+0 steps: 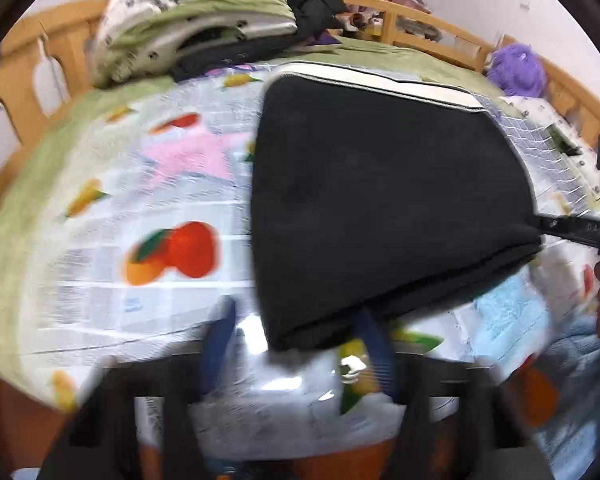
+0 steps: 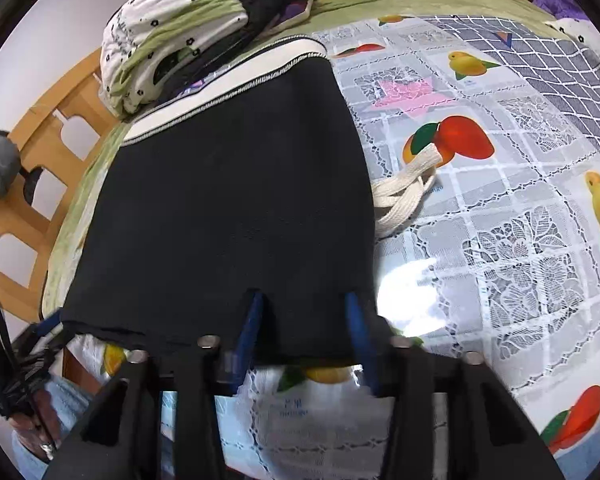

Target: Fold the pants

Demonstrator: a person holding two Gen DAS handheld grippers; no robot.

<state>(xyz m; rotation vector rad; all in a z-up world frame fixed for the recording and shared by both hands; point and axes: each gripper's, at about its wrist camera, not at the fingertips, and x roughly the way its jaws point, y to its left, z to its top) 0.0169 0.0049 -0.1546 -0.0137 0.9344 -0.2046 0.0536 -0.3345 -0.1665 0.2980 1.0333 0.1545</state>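
The black pants [image 1: 380, 208] lie folded into a thick stack on the fruit-print table cover, white waistband [image 1: 380, 80] at the far end. They also show in the right wrist view [image 2: 228, 216], with a cream drawstring [image 2: 404, 192] sticking out at the right. My left gripper [image 1: 296, 344] is open, its blue fingers [image 1: 220, 344] astride the near corner of the stack. My right gripper [image 2: 304, 320] is open, its blue fingers [image 2: 252, 328] pushed under the near edge of the pants. It shows at the right in the left wrist view [image 1: 572, 228].
A plastic cover with fruit pictures [image 2: 500, 208] lies over the table. Folded bedding [image 1: 196, 28] and dark clothes [image 1: 312, 4] are piled at the far end. A wooden rail [image 1: 32, 72] runs round the far side. A purple fluffy thing [image 1: 520, 68] sits far right.
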